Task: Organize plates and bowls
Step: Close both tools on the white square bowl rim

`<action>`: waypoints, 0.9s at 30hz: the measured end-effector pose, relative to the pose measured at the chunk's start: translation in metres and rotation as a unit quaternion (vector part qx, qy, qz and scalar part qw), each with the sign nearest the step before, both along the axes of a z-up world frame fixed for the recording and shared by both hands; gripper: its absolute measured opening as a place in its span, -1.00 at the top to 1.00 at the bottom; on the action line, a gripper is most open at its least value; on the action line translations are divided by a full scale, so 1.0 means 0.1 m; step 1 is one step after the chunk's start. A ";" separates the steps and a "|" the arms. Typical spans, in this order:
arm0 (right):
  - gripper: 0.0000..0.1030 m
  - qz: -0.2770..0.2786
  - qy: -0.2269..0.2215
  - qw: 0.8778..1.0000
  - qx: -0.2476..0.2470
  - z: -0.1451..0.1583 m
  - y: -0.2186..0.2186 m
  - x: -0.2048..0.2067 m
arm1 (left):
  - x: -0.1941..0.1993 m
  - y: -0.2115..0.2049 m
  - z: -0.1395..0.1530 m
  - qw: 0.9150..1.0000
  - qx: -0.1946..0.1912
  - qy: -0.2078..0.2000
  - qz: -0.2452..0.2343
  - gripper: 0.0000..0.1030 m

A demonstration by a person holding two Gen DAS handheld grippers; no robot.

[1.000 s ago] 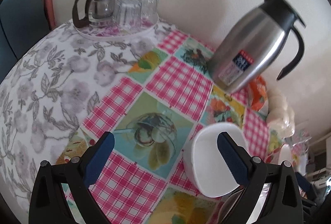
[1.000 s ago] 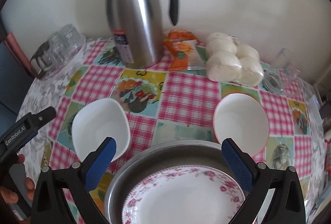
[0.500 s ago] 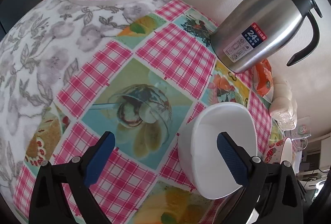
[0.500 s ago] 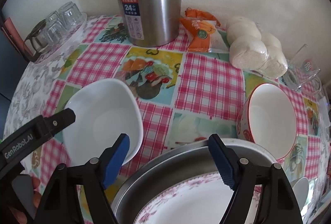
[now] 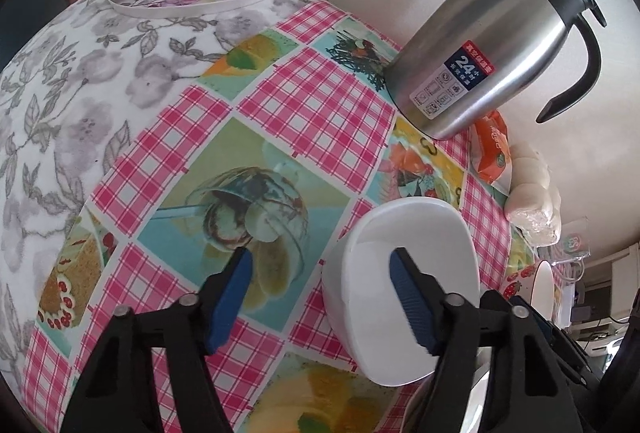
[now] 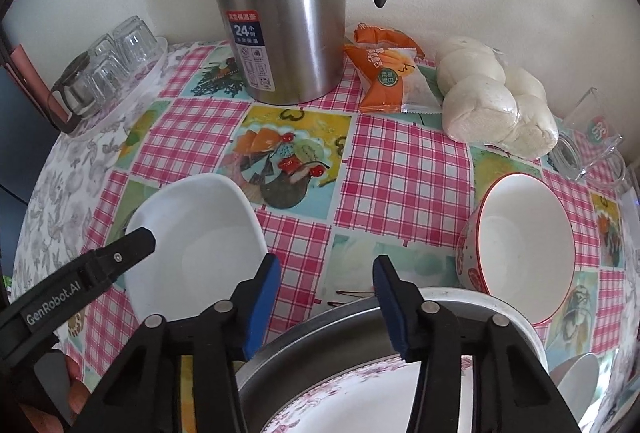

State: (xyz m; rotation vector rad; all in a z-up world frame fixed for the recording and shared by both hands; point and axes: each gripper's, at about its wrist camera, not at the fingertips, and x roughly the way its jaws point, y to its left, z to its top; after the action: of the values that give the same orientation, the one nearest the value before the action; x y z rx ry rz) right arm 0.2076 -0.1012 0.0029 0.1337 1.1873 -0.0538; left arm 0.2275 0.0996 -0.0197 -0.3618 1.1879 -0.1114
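On the patchwork tablecloth (image 6: 404,169) sorting looks barely begun: white square bowl (image 5: 404,269) and red-rimmed bowl (image 6: 524,249) sit apart, floral plate (image 6: 360,405) in the metal basin (image 6: 348,321); left gripper (image 5: 322,291) and right gripper (image 6: 326,297), just narrowing, pinch nothing.

Both grippers are black plastic, the left gripper (image 5: 322,283) and the right gripper (image 6: 325,287) alike. Their fingers (image 6: 262,307) carry ribbed blue pads, with silver screws at the pivots. White "GenRobot.AI" lettering marks one side.
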 end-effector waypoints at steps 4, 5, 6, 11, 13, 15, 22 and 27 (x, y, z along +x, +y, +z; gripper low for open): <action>0.13 0.004 -0.002 1.000 0.002 0.00 0.01 0.03 | 0.03 -0.03 -0.06 1.000 -0.003 0.004 -0.002 -0.20; 0.13 0.004 -0.007 1.000 0.009 0.02 0.01 0.03 | 0.03 -0.03 -0.08 1.000 -0.005 0.007 -0.002 -0.10; 0.13 0.005 -0.010 1.000 0.015 0.02 0.02 0.04 | 0.04 -0.03 -0.10 1.000 -0.007 0.012 -0.002 0.00; 0.26 0.024 -0.010 1.000 0.011 -0.01 0.13 0.07 | 0.05 -0.03 -0.19 1.000 -0.014 0.023 0.001 0.19; 0.31 0.030 -0.007 1.000 0.007 -0.04 0.18 0.08 | 0.05 -0.02 -0.20 1.000 -0.016 0.025 0.005 0.20; 0.35 0.034 -0.001 0.999 0.005 -0.09 0.23 0.10 | 0.05 -0.01 -0.21 0.999 -0.017 0.027 0.009 0.21; 0.45 0.039 0.014 0.999 0.001 -0.24 0.33 0.14 | 0.06 0.02 -0.24 0.999 -0.023 0.029 0.016 0.23; 0.51 0.037 0.021 0.999 0.002 -0.33 0.37 0.17 | 0.05 0.00 -0.28 0.999 -0.027 0.034 0.019 0.25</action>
State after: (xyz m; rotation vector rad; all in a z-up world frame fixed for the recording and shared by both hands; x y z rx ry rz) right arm 0.2249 -0.0644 -0.0297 0.0922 1.2337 0.0108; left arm 0.2327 0.0998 -0.0477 -0.4369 1.2463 -0.0991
